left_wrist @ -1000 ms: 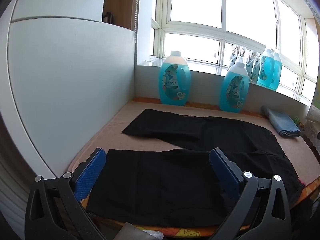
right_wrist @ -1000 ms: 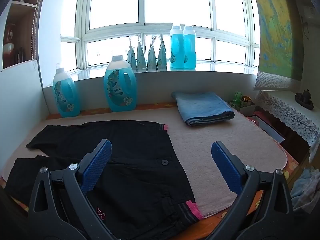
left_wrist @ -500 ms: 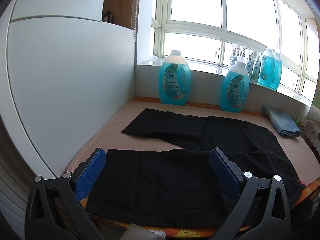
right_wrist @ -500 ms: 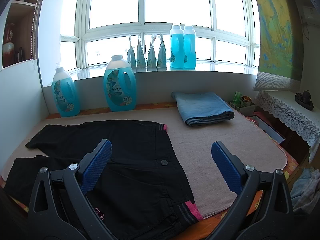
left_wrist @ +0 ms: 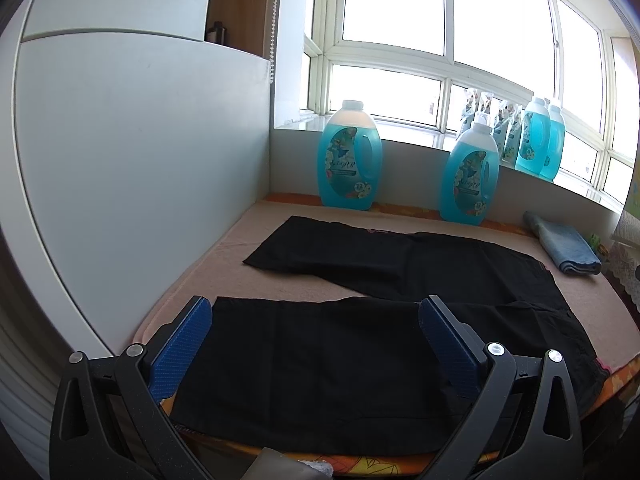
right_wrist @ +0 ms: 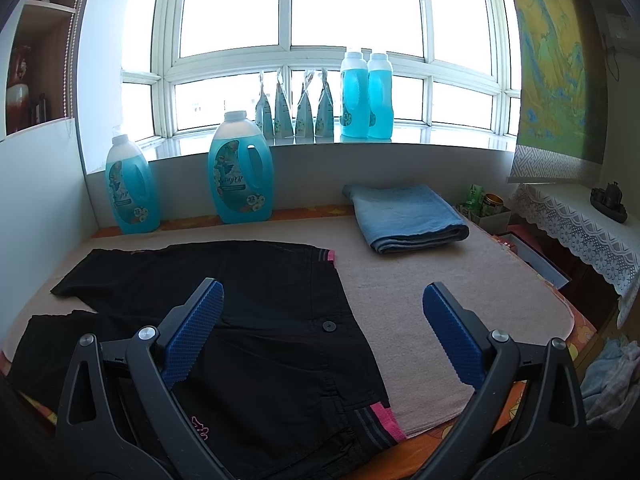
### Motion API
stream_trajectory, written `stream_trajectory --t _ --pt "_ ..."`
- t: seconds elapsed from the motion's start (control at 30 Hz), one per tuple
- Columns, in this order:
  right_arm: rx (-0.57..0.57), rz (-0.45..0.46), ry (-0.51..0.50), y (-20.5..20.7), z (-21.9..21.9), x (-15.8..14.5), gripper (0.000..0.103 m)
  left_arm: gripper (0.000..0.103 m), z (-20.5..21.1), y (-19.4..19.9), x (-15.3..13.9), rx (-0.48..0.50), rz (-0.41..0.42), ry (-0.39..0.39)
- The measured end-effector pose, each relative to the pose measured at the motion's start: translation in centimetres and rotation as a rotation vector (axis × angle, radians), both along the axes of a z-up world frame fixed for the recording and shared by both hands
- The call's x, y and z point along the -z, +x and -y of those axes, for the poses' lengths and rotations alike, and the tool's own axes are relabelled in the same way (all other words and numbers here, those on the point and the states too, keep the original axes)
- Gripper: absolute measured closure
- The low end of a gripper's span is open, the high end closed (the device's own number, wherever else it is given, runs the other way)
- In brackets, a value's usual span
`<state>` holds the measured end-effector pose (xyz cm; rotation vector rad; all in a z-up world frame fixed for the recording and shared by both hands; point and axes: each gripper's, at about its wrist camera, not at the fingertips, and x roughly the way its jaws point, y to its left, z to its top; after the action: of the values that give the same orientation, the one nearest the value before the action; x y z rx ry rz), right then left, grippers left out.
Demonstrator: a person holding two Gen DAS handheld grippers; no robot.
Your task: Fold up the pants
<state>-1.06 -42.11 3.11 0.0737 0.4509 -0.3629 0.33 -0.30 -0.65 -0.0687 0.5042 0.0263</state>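
Black pants (left_wrist: 360, 344) lie spread flat on a beige mat (left_wrist: 280, 286), legs apart in a V toward the left wall. In the right wrist view the pants (right_wrist: 256, 312) show a pink-edged waistband and a button at their right end. My left gripper (left_wrist: 314, 308) hovers open above the near leg's cuff end, nothing between its blue pads. Over the waist area my right gripper (right_wrist: 322, 292) is open too, above the waistband's edge and the bare mat (right_wrist: 440, 276).
Two large blue detergent bottles (left_wrist: 348, 156) (left_wrist: 470, 176) stand at the mat's far edge, more bottles on the windowsill (right_wrist: 366, 94). A folded blue towel (right_wrist: 404, 216) lies at the far right. A white panel wall (left_wrist: 140, 168) bounds the left; a lace-covered shelf (right_wrist: 580, 220) stands right.
Both grippers have drifted very slightly; the views shift a little. The pants have not moved and both grippers stay open.
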Motion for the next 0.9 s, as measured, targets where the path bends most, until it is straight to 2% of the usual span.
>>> stream_trajectory --t 0.9 --pt "0.0 -0.001 -0.004 0.07 -0.04 0.04 0.001 0.0 -0.24 -0.05 -0.09 0.0 -0.005 -0.003"
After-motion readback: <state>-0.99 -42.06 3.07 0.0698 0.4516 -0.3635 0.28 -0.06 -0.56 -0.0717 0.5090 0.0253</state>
